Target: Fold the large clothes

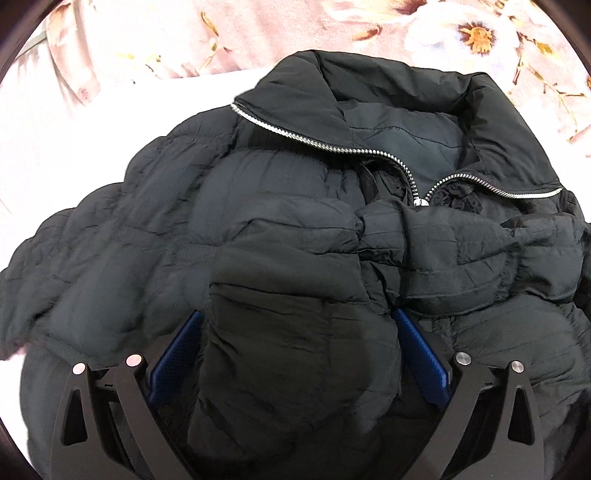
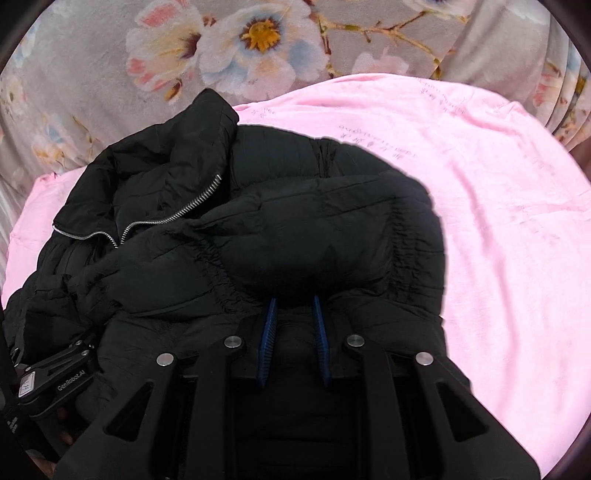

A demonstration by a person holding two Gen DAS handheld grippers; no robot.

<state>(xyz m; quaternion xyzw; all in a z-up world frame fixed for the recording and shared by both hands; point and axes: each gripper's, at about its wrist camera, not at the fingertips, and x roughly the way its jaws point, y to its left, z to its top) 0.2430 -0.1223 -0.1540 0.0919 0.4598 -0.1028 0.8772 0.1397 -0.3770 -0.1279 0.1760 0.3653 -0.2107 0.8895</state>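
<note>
- Black quilted nylon filled the left wrist view: the puffer jacket (image 1: 280,229) lay spread across the middle of the frame, collar at the upper centre, its silver zipper (image 1: 332,147) open part-way down from the neck.
- The left hand-held gripper (image 1: 297,354) sat at the bottom centre with its blue pads (image 1: 421,358) spread wide on either side of a bulging fold of sleeve or hem; the padding rose between them, but the pads did not look to be pressing it, so I read the jaws as open around the fabric.
- That stance suited either letting a folded part settle or lining up a fresh pinch; which one, I could not tell.
- Beneath the jacket a pale sheet (image 1: 74,155) showed at the left, washed out to near white, and a floral blanket (image 1: 480,40) ran along the top edge.
- In the right wrist view the same jacket (image 2: 258,229) occupied the left and centre, collar at the upper left, one sleeve folded across the body.
- The right hand-held gripper (image 2: 293,325) at the lower centre had its jaws narrowed on a ridge of the black padding, apparently pinching it to carry or hold the fold.
- The sheet (image 2: 498,221) here read clearly pink, a bed-like surface, faintly printed, with the flowered blanket (image 2: 258,33) behind it.
- The left hand-held gripper's body (image 2: 55,373) appeared at the lower left edge.
</note>
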